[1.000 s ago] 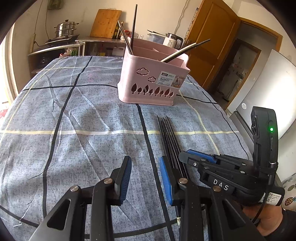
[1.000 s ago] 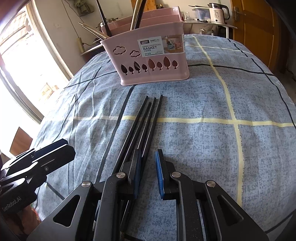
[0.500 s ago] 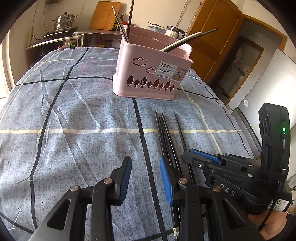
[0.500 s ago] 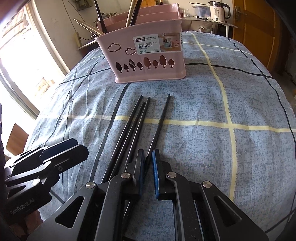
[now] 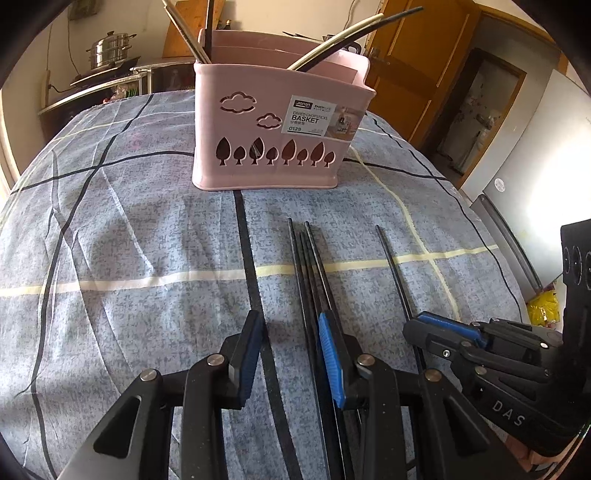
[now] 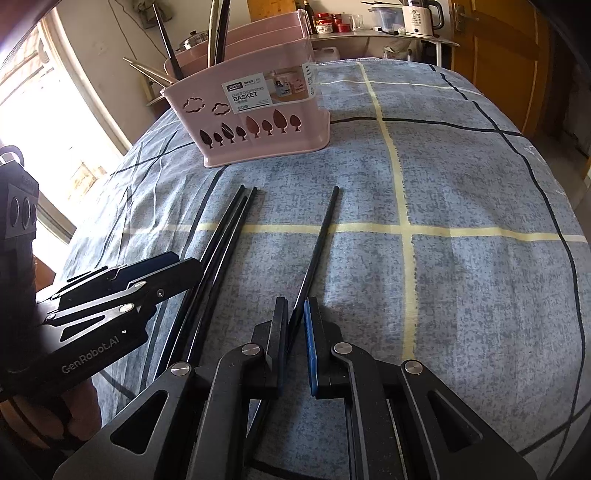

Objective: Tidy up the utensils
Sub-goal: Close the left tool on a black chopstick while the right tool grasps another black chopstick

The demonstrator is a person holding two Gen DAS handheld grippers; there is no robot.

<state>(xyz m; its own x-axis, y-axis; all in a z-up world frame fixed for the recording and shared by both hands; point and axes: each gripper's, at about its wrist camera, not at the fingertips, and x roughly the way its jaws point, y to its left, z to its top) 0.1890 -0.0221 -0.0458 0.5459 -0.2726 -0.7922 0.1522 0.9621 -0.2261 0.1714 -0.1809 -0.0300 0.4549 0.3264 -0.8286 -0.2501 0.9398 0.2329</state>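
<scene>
A pink utensil basket (image 5: 273,122) (image 6: 255,122) stands at the far side of the blue checked tablecloth (image 6: 480,277), with chopsticks and metal utensils leaning in it. Three black chopsticks (image 5: 310,266) (image 6: 225,236) lie bundled on the cloth. My left gripper (image 5: 289,321) (image 6: 188,266) is open over bare cloth, its right finger beside that bundle. A single black chopstick (image 5: 391,269) (image 6: 321,232) lies apart to the right. My right gripper (image 6: 295,306) (image 5: 417,325) is shut on its near end.
Behind the table are a counter with a steel pot (image 5: 109,48), a white kettle (image 6: 421,16) and a wooden door (image 5: 417,55). The table's right edge (image 5: 491,236) drops off close to the single chopstick. A bright window (image 6: 44,122) is on the left.
The right gripper's jaws narrowed onto one chopstick and drew it right, away from the bundle. The left gripper moved forward toward the basket, still open.
</scene>
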